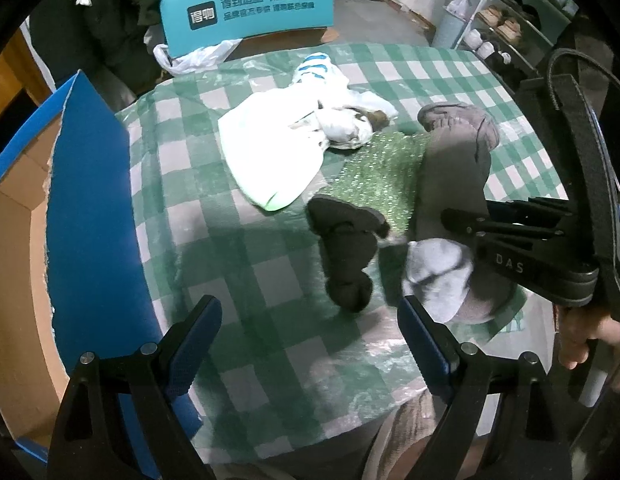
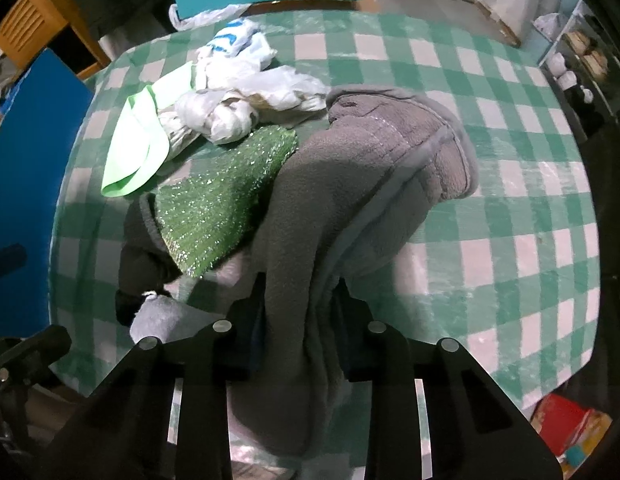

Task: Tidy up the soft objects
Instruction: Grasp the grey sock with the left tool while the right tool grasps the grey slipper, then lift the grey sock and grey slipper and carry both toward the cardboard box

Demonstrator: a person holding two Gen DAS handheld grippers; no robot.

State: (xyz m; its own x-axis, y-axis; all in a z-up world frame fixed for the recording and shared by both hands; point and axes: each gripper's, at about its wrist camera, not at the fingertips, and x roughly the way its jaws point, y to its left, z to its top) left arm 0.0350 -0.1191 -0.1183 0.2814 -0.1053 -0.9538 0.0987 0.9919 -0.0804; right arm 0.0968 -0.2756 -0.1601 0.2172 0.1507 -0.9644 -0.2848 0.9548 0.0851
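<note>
A grey fleece garment (image 2: 349, 208) lies bunched on the checked table (image 2: 509, 208); my right gripper (image 2: 298, 320) is shut on its near end. It also shows in the left wrist view (image 1: 457, 160), with the right gripper (image 1: 461, 220) at the right. A green glittery cloth (image 2: 222, 204) lies partly under it. A dark sock-like piece (image 1: 345, 252) and a light grey piece (image 1: 437, 276) lie in front of my left gripper (image 1: 310, 344), which is open and empty above the table. A pale green cloth (image 1: 266, 148) and crumpled white plastic bags (image 1: 337, 116) lie farther back.
A blue-lined cardboard box (image 1: 90, 216) stands open at the table's left edge. A teal chair back (image 1: 246, 12) stands behind the table. A shoe rack (image 1: 505, 36) is at the far right. A red box (image 2: 565, 428) lies on the floor at the right.
</note>
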